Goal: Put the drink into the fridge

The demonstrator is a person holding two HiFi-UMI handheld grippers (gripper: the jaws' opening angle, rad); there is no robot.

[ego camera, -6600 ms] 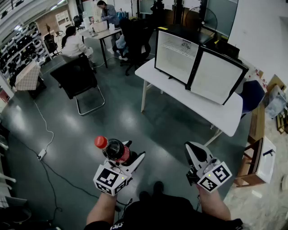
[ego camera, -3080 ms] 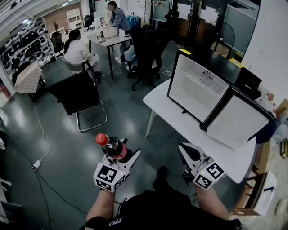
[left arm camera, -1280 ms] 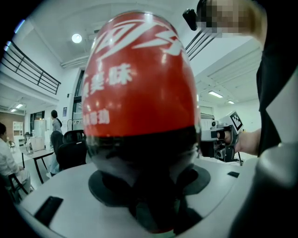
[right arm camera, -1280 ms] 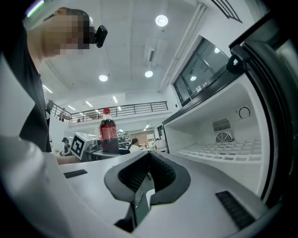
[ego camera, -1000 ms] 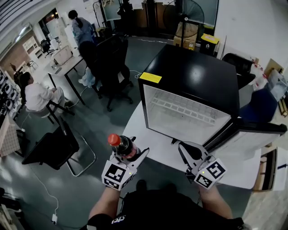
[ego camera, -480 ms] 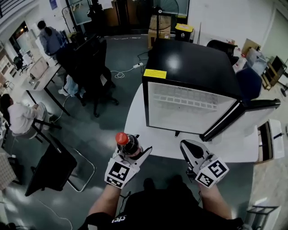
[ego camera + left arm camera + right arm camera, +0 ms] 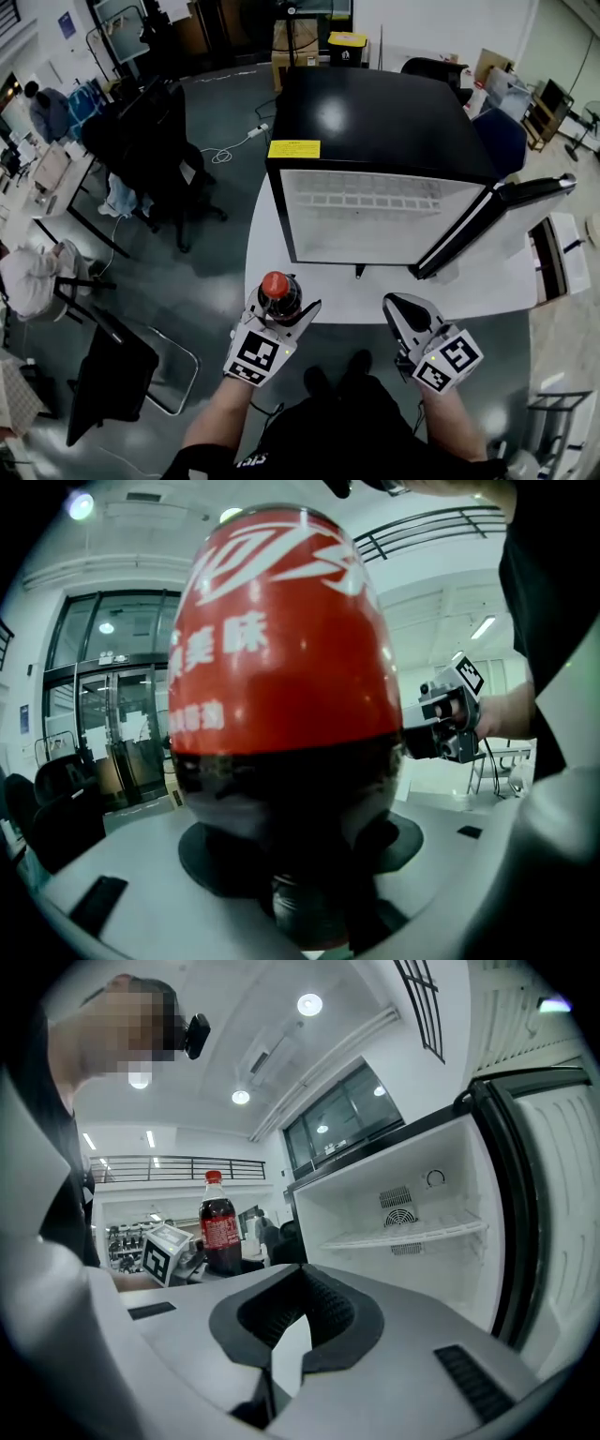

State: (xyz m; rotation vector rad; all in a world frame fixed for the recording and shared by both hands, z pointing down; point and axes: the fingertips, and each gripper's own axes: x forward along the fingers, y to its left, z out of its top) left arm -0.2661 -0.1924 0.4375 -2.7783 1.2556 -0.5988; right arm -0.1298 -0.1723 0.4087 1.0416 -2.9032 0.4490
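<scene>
Jaws of your left gripper (image 7: pixel 284 307) clamp the red-capped plastic cola bottle (image 7: pixel 277 287); your right gripper (image 7: pixel 401 309) appears closed, empty. The bottle is outside the open black fridge (image 7: pixel 375 122).

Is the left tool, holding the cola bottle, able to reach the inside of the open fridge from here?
Probably yes. The fridge has its door wide open on the right, and nothing shows between the left tool with its bottle and the white inside.
</scene>
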